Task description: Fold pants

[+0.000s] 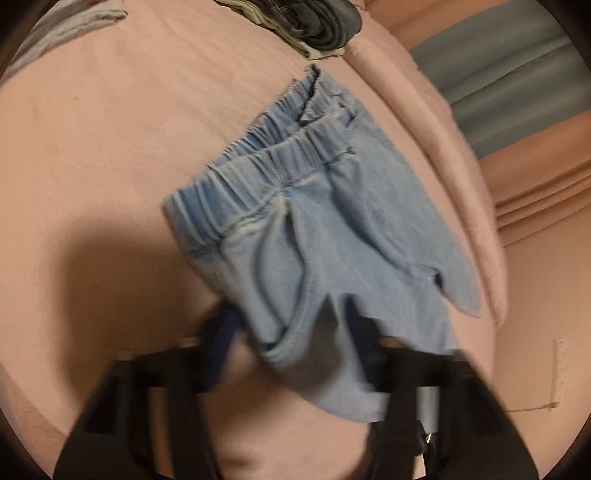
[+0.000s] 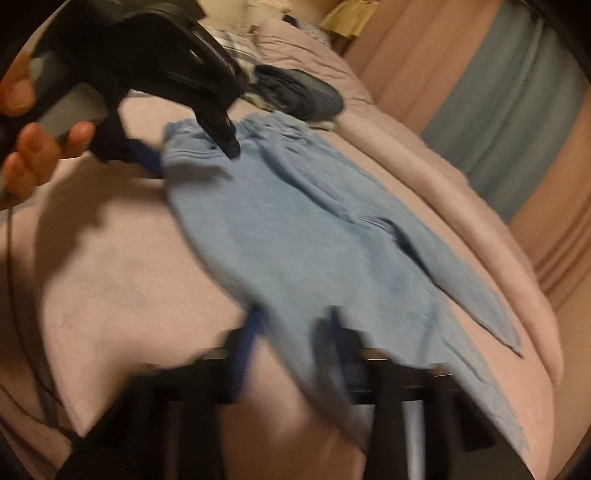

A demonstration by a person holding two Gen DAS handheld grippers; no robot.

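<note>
Light blue denim pants (image 1: pixel 325 236) with an elastic waistband lie folded on a pink bed cover (image 1: pixel 110 166). In the left wrist view the near fold of the pants drapes over my left gripper (image 1: pixel 291 325); its blue-padded jaws stand apart with cloth over the right finger. In the right wrist view the pants (image 2: pixel 314 240) stretch from the waistband end down to my right gripper (image 2: pixel 295 328), whose jaws stand apart with the pants' edge lying between and over them. The left gripper (image 2: pixel 195 155) shows there at the waistband corner, held in a hand. Both views are blurred.
A pile of dark folded clothes (image 1: pixel 314 26) lies at the far end of the bed, also in the right wrist view (image 2: pixel 299 92). The bed's edge (image 1: pixel 461 166) runs along the right, with pink and grey-blue curtains (image 2: pixel 509 110) beyond it.
</note>
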